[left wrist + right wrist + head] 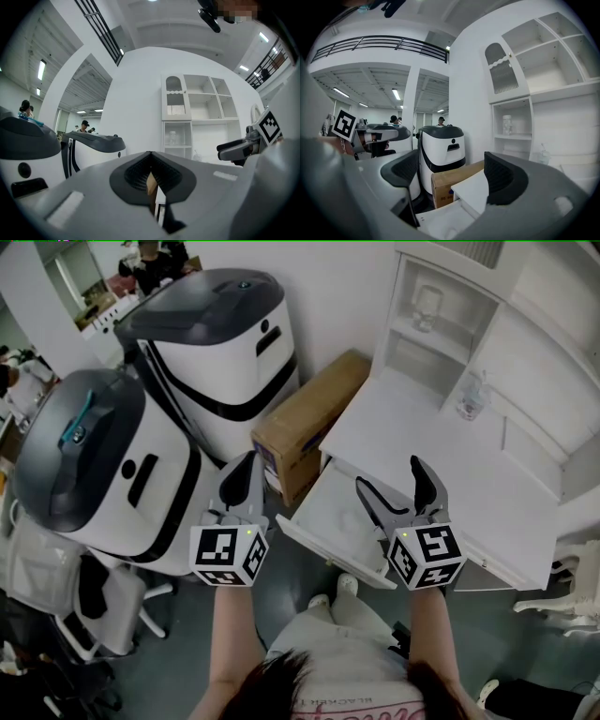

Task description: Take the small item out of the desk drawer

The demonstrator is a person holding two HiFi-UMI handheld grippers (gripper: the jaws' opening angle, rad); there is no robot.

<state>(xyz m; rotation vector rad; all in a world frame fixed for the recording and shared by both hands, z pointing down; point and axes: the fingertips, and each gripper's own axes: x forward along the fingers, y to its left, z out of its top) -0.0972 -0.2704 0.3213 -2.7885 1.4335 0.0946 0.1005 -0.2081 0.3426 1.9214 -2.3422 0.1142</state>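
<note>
My right tool (389,476) is spread wide, with nothing between its dark ribbed pads. It is held over the right end of the open drawer (330,507). My left tool (247,463) has its jaws pressed together on nothing, and it is held just left of the drawer, well apart from the right tool. Each tool carries its marker cube at the back, nearest my body.

The drawer stands pulled out from the front of the white surface (422,451), between and below the two tools. Its inside is white, and I cannot make out the small item in it.

Beside the drawer's left end, a brown cardboard box (305,423) leans against the side of the surface. Left of the box stand two white machines with dark grey lids, one near (103,465) and one further back (220,343). On the surface stands a clear bottle (472,399). A jar (428,307) sits in the white shelf unit (445,282) behind it.
</note>
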